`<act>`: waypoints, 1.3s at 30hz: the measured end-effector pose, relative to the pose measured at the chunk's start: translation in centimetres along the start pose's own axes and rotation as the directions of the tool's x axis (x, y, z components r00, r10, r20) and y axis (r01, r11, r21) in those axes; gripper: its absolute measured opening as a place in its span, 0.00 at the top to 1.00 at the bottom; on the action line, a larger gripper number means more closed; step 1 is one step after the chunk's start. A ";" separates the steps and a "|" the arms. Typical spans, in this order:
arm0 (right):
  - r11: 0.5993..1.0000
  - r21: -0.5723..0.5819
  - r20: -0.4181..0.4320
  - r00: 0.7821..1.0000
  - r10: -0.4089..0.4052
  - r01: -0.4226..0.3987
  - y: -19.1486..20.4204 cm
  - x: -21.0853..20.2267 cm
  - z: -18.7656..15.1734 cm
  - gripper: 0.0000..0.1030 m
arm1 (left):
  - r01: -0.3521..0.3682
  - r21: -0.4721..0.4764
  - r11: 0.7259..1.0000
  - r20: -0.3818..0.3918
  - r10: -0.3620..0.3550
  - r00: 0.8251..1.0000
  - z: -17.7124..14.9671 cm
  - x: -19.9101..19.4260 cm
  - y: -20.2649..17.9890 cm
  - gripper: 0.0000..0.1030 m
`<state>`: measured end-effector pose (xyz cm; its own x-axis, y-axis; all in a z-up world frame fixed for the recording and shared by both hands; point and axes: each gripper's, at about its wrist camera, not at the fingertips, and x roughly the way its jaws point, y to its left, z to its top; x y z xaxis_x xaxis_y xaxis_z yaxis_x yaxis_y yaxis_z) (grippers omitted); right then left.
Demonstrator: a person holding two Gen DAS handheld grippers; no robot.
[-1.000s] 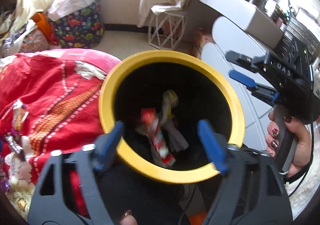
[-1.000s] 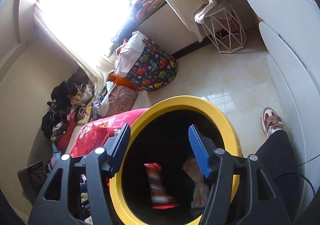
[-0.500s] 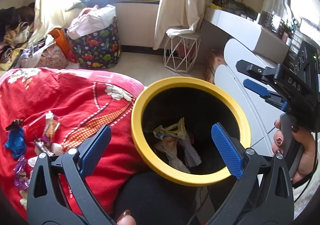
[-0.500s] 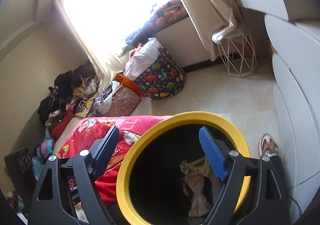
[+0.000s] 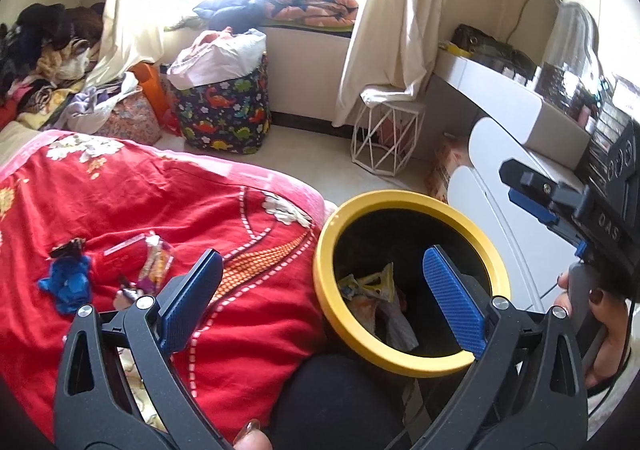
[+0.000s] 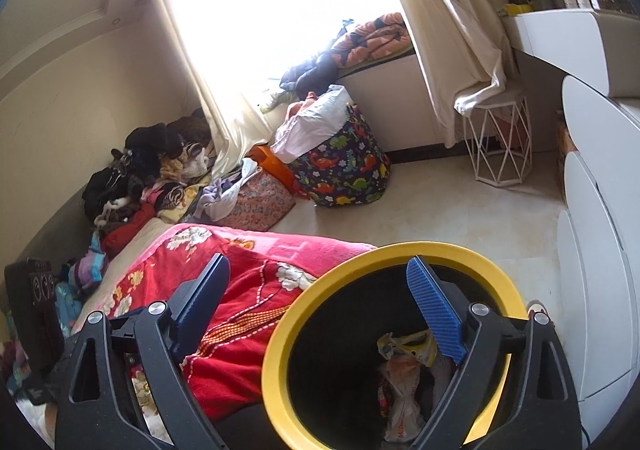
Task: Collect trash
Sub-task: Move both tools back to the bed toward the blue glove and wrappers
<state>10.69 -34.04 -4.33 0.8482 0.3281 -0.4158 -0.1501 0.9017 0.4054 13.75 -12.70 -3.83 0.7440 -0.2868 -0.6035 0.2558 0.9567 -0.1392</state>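
Note:
A black bin with a yellow rim [image 5: 400,198] stands beside a bed covered by a red blanket [image 5: 120,202]. Crumpled wrappers [image 5: 376,286] lie at its bottom, seen too in the right wrist view as wrappers [image 6: 404,370]. More trash rests on the blanket: a blue wrapper [image 5: 68,282] and clear candy wrappers [image 5: 154,262]. My left gripper [image 5: 320,262] hangs open and empty above the bin's left rim. My right gripper [image 6: 318,264] is above the bin [image 6: 440,250], its jaws opening with nothing between them. In the left wrist view the right gripper [image 5: 532,202] shows at the right, held by a hand.
A dinosaur-print bag [image 5: 224,114] and piles of clothes sit by the window. A white wire stool [image 5: 384,138] and white drawers [image 5: 500,190] stand right of the bin. A black-clad leg [image 5: 332,402] is in front of it, and a shoe [image 6: 534,308] lies beyond.
Both grippers have pulled back and up from the bin's mouth. The red wrapper seen falling has dropped in. The right jaws have spread wider. More blanket shows now.

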 end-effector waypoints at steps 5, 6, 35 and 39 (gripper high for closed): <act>0.999 -0.049 -0.003 1.000 0.007 -0.007 2.0 0.2 -0.2 0.14 | -0.018 -0.024 1.000 0.021 0.019 1.000 0.3 -0.8 1.5 0.10; 0.998 -0.056 -0.005 1.000 0.011 -0.011 2.4 0.3 -0.3 0.14 | -0.023 -0.028 0.999 0.025 0.024 0.999 0.3 -1.0 1.8 0.10; 0.970 -0.209 -0.119 0.987 0.104 -0.127 11.4 3.5 -3.3 0.13 | -0.163 -0.169 0.972 0.097 0.180 0.979 0.6 -4.4 11.3 0.10; 0.960 -0.231 -0.150 0.981 0.123 -0.156 12.9 4.3 -3.9 0.13 | -0.177 -0.199 0.964 0.091 0.198 0.976 0.4 -4.6 12.8 0.10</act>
<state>10.37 -19.88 -4.07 0.7373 0.4753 -0.4801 -0.3941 0.8798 0.2657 13.87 0.86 -2.49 0.8331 -0.0949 -0.5449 -0.0079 0.9830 -0.1833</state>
